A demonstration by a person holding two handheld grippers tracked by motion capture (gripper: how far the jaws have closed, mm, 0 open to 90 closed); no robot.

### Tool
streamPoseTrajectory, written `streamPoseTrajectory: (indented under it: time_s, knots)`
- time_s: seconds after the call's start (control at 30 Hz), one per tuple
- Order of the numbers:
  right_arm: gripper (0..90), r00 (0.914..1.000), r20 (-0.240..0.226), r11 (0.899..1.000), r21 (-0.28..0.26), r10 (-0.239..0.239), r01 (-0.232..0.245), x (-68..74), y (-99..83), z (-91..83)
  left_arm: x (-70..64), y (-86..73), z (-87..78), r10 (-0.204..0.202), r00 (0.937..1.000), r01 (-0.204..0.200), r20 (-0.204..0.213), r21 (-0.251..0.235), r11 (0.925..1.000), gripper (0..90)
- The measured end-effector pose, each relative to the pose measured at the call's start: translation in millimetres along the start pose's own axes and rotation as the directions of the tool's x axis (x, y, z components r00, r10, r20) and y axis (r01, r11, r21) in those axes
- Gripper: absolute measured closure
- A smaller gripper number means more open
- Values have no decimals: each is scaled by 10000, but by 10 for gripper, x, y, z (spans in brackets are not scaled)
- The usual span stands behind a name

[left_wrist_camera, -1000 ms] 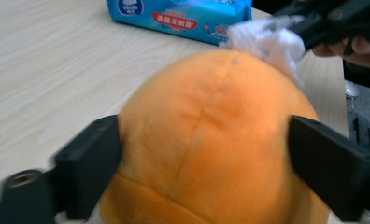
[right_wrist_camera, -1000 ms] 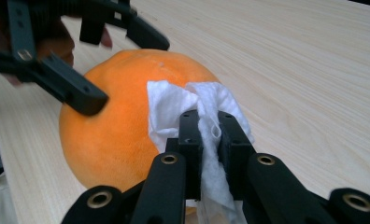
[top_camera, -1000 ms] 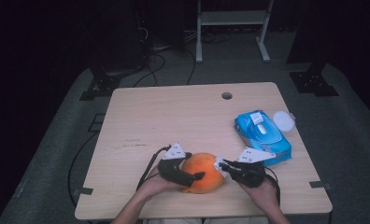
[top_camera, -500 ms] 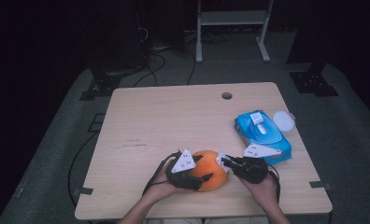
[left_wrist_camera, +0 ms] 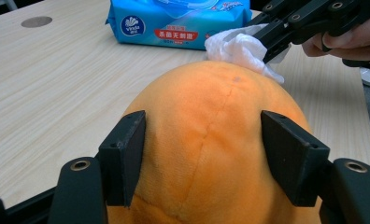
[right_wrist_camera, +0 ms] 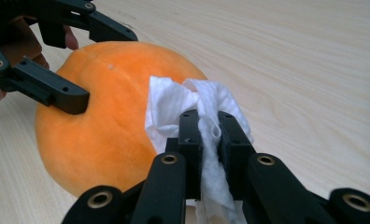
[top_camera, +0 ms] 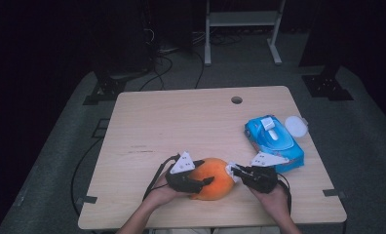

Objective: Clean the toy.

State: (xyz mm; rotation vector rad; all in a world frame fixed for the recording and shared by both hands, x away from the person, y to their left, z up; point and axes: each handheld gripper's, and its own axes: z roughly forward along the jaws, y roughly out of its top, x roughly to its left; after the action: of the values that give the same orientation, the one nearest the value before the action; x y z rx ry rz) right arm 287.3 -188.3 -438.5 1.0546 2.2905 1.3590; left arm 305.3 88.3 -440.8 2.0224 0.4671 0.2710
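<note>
**Wipe reaches the plush fruit as the holding tongs roll upright**

The bench (top_camera: 171, 117) takes up the middle of the high view, pale wood with a small round hole near its far edge. In the right half of that view a blue pack of wet wipes (top_camera: 274, 137) lies flat, with a white round lid (top_camera: 296, 126) just beside it towards the upper right.

The orange plush fruit (top_camera: 214, 178) sits near the lower edge of the bench, in the lower middle of the frame, between the two hands. The left tongs (top_camera: 197, 181) clamp it from the left side, one jaw pressed into each flank of the soft skin, as the left gripper view shows. Compared with a second ago, the grey plate on these tongs has tipped up from lying flat, so the hand has rolled and turned the fruit with it, presenting a fresh patch.

The right tongs (right_wrist_camera: 210, 135) are closed on a crumpled white wipe (right_wrist_camera: 174, 105), pinched between the jaws. The wad touches the orange fabric at the fruit's right end, where a small dark spot (left_wrist_camera: 237, 79) shows just beside it in the left gripper view.

Judging by this, wiping is under way: the fruit is held steady and the cloth is already on it.
</note>
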Motion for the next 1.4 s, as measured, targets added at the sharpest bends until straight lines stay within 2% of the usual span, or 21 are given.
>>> streamPoseTrajectory:
  time_s: [0.07, 0.13, 0.23, 0.3, 0.43, 0.53, 0.6, 0.67, 0.73, 0.87, 0.9, 0.97, 1.07, 1.1, 1.17, 1.23, 1.33, 1.4]
  knots:
    - [809, 10000, 21, 9999, -132, -73, 73, 35, 36, -24, 12, -5, -4, -52, 10000, 52, -19, 23, 10000, 338]
    - [809, 9993, -190, 9987, -416, -315, 307, 98, 84, -61, 28, -19, -12, -151, 9999, 151, 30, -47, 9999, 338]
    - [809, 9986, -198, 9980, -420, -485, 476, 151, 91, -46, 43, -28, -29, -188, 9998, 188, 48, -37, 9998, 338]
    - [808, 9996, -185, 9994, -273, -202, 197, 100, 47, -15, 48, -35, -29, -224, 9997, 224, 30, -48, 9997, 338]
    - [809, 9997, 178, 9998, 151, 146, -149, -11, -22, 12, 70, -42, -30, -379, 9993, 380, 68, -81, 9992, 338]
    - [809, 9998, 175, 10000, -6, 96, -96, 21, 9, -4, 80, -47, -28, -509, 9987, 509, 53, -118, 9986, 336]
    - [808, 10000, -71, 9992, -390, -64, 61, 76, 59, -36, 75, -51, -22, -516, 9986, 517, 64, -167, 9985, 336]
    - [808, 9993, -326, 9978, -640, -179, 158, 113, 82, -50, 66, -44, -18, -475, 9989, 475, 25, -138, 9988, 336]
    - [808, 9994, -224, 9983, -536, -257, 245, 115, 69, -39, 62, -46, -17, -459, 9989, 459, 17, -151, 9988, 335]
    - [808, 9996, -23, 9993, -234, 287, -287, 16, -8, 3, 42, -29, -4, -406, 9992, 405, -23, -115, 9991, 330]
    - [808, 9994, -42, 9989, -300, 346, -347, 12, -4, -1, 33, -21, 1, -407, 9992, 407, -18, -120, 9991, 327]
    - [808, 9999, -41, 9990, -438, 115, -116, 69, 38, -18, 13, -10, 7, -371, 9993, 371, 2, -135, 9992, 323]
    - [807, 9989, -464, 9956, -938, -103, 59, 165, 109, -48, -78, 22, 40, -26, 10000, 27, 48, -151, 9999, 324]
    - [807, 9988, -451, 9952, -961, -214, 170, 187, 120, -46, -120, 41, 53, 176, 9998, -177, -69, -65, 9998, 324]
    - [807, 9991, -260, 9960, -837, -329, 306, 197, 107, -30, -149, 50, 64, 277, 9995, -278, -118, -49, 9996, 324]
    - [807, 9998, -206, 9973, -735, 43, -58, 118, 55, -18, -160, 46, 71, 309, 9995, -310, -86, -77, 9995, 326]
    - [807, 9992, -201, 9971, -672, 332, -345, 68, 33, -15, -174, 57, 83, 385, 9992, -385, -104, -46, 9992, 325]
    - [807, 9999, -92, 9970, -772, 59, -66, 141, 69, -29, -174, 54, 81, 389, 9992, -389, -78, -40, 9992, 325]
